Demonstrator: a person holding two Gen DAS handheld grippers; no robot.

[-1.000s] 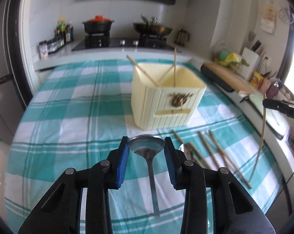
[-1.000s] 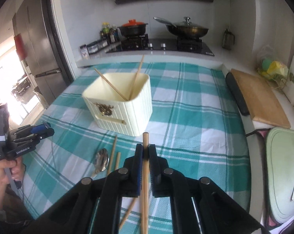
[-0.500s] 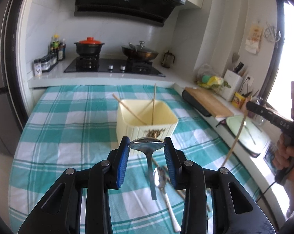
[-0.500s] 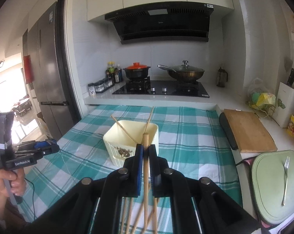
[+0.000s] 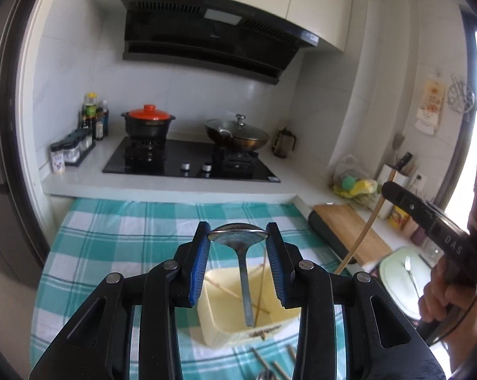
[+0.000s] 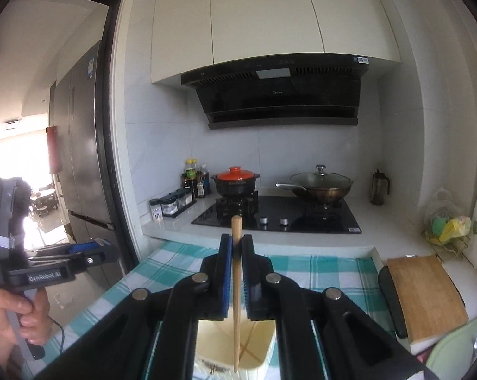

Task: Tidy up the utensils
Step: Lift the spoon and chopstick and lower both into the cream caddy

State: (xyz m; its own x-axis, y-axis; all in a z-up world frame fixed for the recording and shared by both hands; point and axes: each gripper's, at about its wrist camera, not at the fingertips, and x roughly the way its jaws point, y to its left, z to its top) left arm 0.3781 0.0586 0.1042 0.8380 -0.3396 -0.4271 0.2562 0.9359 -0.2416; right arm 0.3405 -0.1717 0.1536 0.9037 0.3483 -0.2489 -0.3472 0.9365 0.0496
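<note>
My left gripper [image 5: 237,240] is shut on a metal spoon [image 5: 243,266] by its bowl, the handle hanging down into the cream utensil box [image 5: 238,326]. The box holds two chopsticks [image 5: 238,294]. My right gripper [image 6: 236,248] is shut on a wooden chopstick [image 6: 236,294], held upright with its lower end over the box [image 6: 257,348]. The right gripper also shows in the left wrist view [image 5: 428,221], and the left gripper in the right wrist view [image 6: 64,256]. More chopsticks [image 5: 276,364] lie on the cloth in front of the box.
The checked teal tablecloth [image 5: 118,240] covers the table. Behind it are a hob [image 5: 191,161] with a red-lidded pot [image 5: 148,123] and a wok [image 5: 236,133]. A wooden cutting board [image 5: 352,231] and a green mat with a fork [image 5: 406,278] lie to the right.
Both grippers have risen and tilted up, each with its utensil. The box has dropped lower in both views, and the spoon handle and chopstick tip now hang over it.
</note>
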